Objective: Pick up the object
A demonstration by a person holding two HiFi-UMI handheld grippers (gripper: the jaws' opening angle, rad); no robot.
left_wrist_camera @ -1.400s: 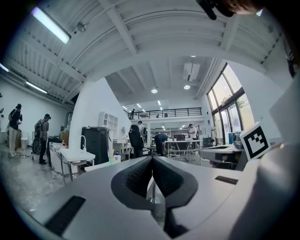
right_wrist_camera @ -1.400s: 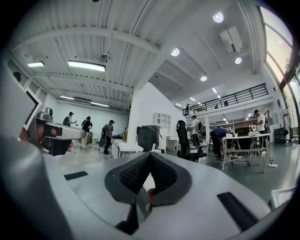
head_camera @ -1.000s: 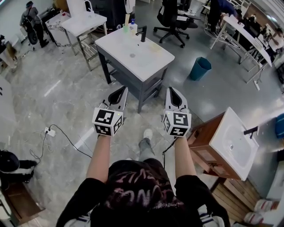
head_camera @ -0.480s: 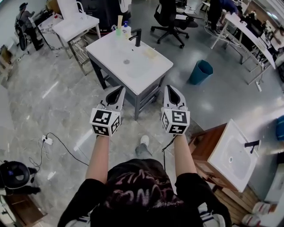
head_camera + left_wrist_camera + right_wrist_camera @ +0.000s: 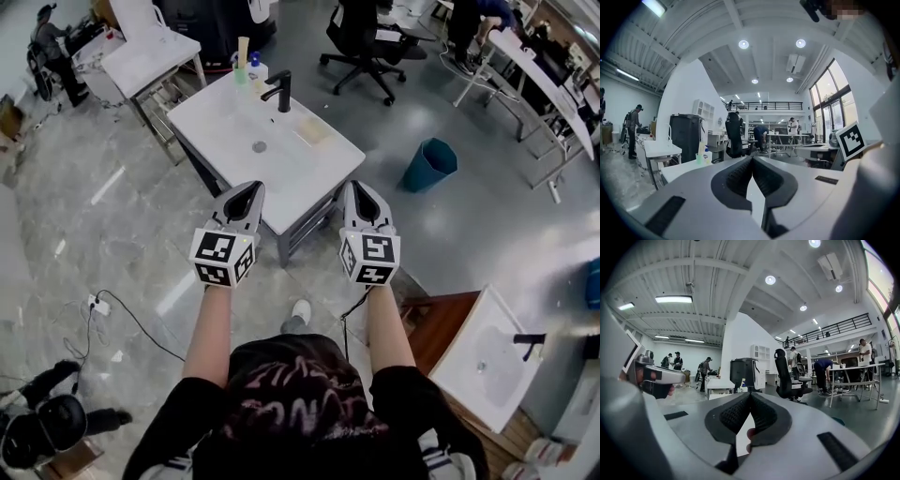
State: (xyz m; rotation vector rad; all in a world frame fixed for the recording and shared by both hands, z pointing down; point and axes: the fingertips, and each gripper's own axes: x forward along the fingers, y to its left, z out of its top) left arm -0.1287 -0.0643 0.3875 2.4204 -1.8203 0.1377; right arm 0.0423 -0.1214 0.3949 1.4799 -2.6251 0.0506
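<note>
A white-topped sink cabinet (image 5: 272,159) stands just ahead of both grippers in the head view. On it are a black tap (image 5: 277,90), a pale yellow flat item (image 5: 312,133) and two bottles (image 5: 247,64) at the far corner. My left gripper (image 5: 251,188) is held over the cabinet's near edge, shut, with nothing between its jaws. My right gripper (image 5: 355,187) is level with it at the cabinet's right corner, also shut and empty. In the left gripper view the left gripper (image 5: 751,157) has its jaw tips together; the right gripper (image 5: 750,394) shows the same in the right gripper view.
A teal waste bin (image 5: 429,164) stands right of the cabinet. A black office chair (image 5: 361,37) and a white table (image 5: 150,52) are behind it. A wooden cabinet with a white basin (image 5: 487,352) is at the lower right. A cable and power strip (image 5: 98,302) lie on the floor at left.
The sink cabinet has drawn nearer and now lies right under the jaw tips. Both grippers keep their place in the view and stay shut.
</note>
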